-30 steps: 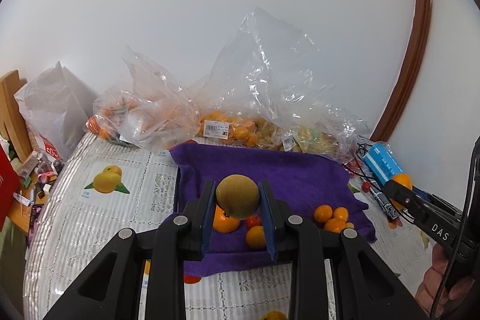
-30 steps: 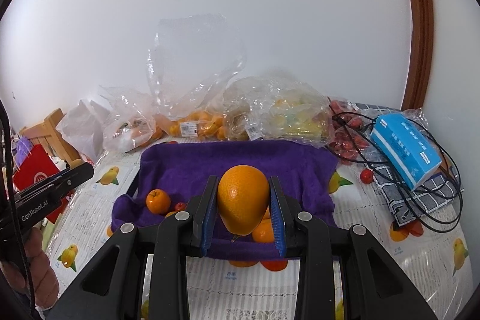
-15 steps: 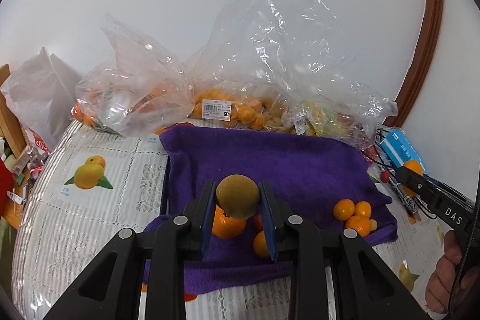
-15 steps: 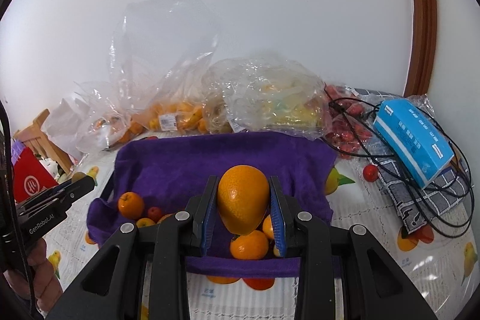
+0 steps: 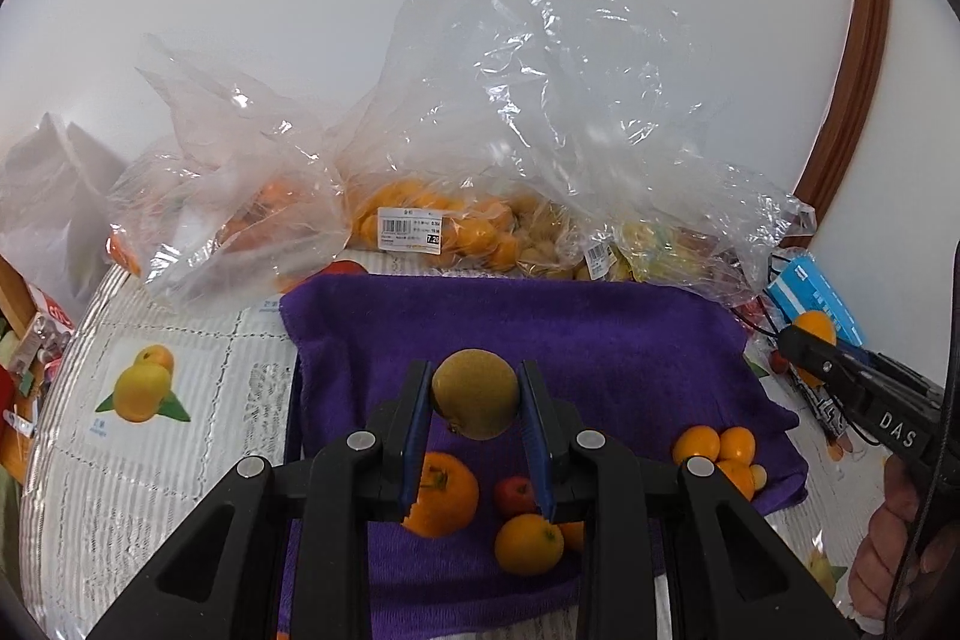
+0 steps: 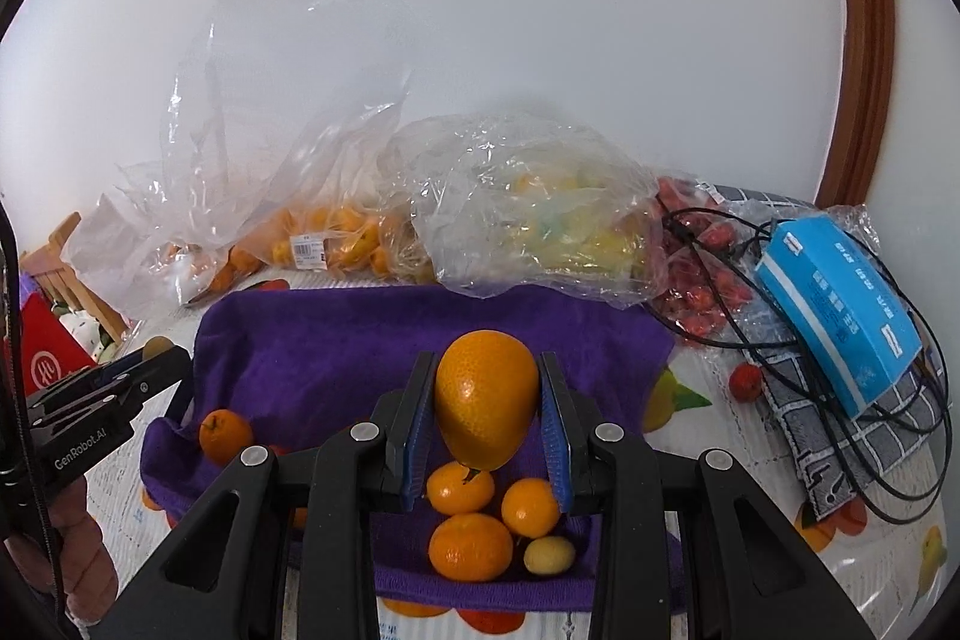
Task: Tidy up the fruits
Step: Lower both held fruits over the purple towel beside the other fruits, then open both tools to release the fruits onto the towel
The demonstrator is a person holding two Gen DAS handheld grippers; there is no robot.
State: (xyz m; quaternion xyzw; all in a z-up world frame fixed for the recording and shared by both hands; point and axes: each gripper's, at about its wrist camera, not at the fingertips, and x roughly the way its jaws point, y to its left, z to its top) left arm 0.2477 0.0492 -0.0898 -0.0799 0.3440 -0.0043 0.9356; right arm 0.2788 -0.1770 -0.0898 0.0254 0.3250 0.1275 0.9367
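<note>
My left gripper (image 5: 475,403) is shut on a brownish-green round fruit (image 5: 474,394), held above the near left part of the purple towel (image 5: 540,328). Below it on the towel lie an orange persimmon-like fruit (image 5: 444,493), a small red fruit (image 5: 515,495) and a tangerine (image 5: 528,544). My right gripper (image 6: 487,409) is shut on a large orange (image 6: 486,403), above a cluster of tangerines (image 6: 471,544) at the purple towel's (image 6: 336,340) near right edge. Each gripper also shows at the side of the other's view: the right gripper (image 5: 807,340), the left gripper (image 6: 162,358).
Clear plastic bags of fruit (image 5: 432,226) line the wall behind the towel. A blue tissue pack (image 6: 840,298), black cables (image 6: 798,340) and red fruits (image 6: 702,304) lie at the right. A red box (image 6: 48,364) and wooden chair stand at the left. A person's hand (image 5: 900,568) grips the right handle.
Both grippers moved forward and slightly lower toward the towel, each still gripping its fruit. The towel and bags appear nearer and larger now.
</note>
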